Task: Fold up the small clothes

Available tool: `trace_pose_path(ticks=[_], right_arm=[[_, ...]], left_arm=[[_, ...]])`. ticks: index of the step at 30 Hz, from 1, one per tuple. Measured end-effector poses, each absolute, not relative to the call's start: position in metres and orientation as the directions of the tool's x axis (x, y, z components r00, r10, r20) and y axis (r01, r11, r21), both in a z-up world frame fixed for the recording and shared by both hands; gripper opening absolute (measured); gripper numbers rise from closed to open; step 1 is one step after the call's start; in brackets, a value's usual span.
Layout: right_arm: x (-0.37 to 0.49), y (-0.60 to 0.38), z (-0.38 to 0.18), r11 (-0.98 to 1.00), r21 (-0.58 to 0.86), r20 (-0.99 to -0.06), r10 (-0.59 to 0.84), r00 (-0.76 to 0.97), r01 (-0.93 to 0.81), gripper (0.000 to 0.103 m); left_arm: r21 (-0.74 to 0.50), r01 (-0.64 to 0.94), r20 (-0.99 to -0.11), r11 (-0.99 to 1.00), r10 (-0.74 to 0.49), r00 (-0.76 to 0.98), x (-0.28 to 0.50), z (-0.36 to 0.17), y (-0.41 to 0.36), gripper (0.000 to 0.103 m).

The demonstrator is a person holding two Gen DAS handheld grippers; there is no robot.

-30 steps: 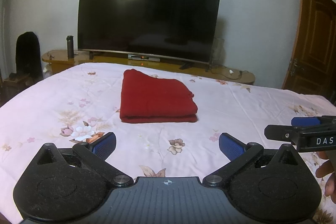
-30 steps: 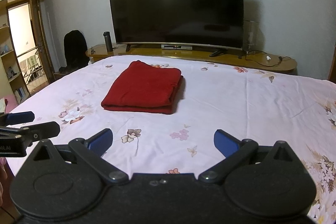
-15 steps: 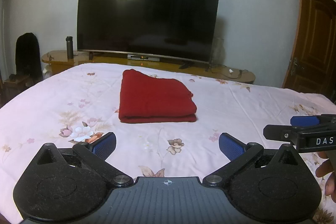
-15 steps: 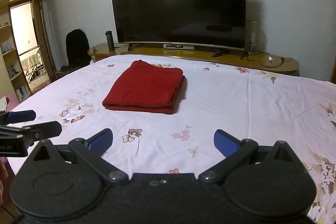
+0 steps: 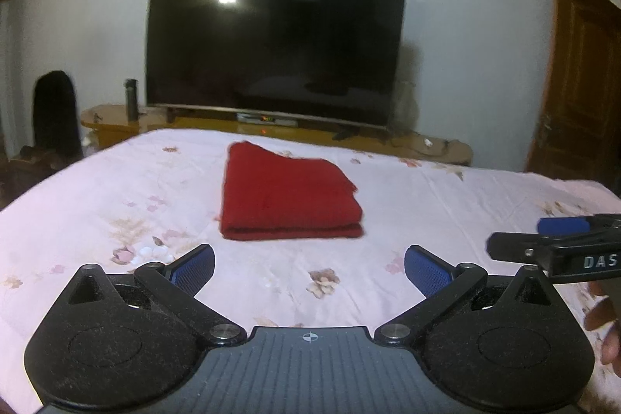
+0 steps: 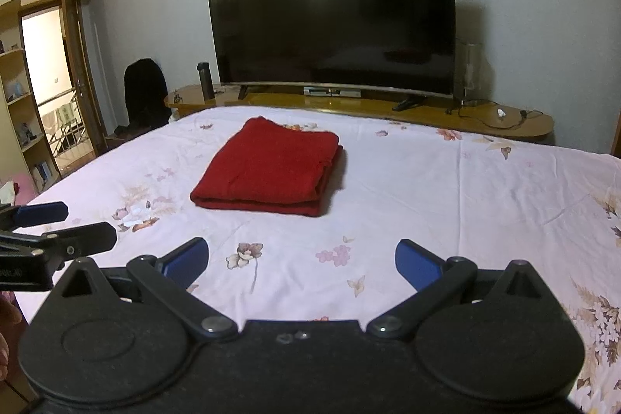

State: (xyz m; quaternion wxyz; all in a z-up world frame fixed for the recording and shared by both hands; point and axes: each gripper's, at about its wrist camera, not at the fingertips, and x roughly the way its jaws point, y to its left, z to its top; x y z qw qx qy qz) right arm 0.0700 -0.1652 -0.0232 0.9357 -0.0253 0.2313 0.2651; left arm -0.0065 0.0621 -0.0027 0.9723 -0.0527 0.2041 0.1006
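A red garment [image 5: 287, 196] [image 6: 269, 167] lies folded into a neat rectangle on the pink floral bedsheet [image 5: 116, 196] [image 6: 446, 189], towards the far side of the bed. My left gripper [image 5: 309, 266] hovers open near the bed's near edge, well short of the garment, nothing between its blue pads. My right gripper [image 6: 302, 260] is open too and empty, at a similar distance. Each gripper shows in the other's view: the right one [image 5: 551, 239] at the right edge, the left one [image 6: 58, 227] at the left edge.
A large dark TV [image 6: 333, 18] stands on a low wooden cabinet [image 6: 504, 121] beyond the bed, with a dark flask [image 6: 204, 80] on its left end. A wooden door [image 5: 582, 84] is at right. A black chair [image 6: 143, 96], an open doorway and shelves [image 6: 42, 92] are at left.
Both grippers have drifted slightly, so the garment shifts a little in view. The garment itself has not moved and both grippers stay open.
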Motion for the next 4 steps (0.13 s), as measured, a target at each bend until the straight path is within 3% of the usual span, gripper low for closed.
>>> trace_pose_path(ticks=[4], right_arm=[[0.0702,-0.1682,-0.019,0.854,0.082,-0.428,0.496,0.756,-0.514,0.102]], left_arm=[[-0.085,-0.232,-0.403,0.969,0.18,0.897,-0.0069,-0.0009,0.065,0.103]])
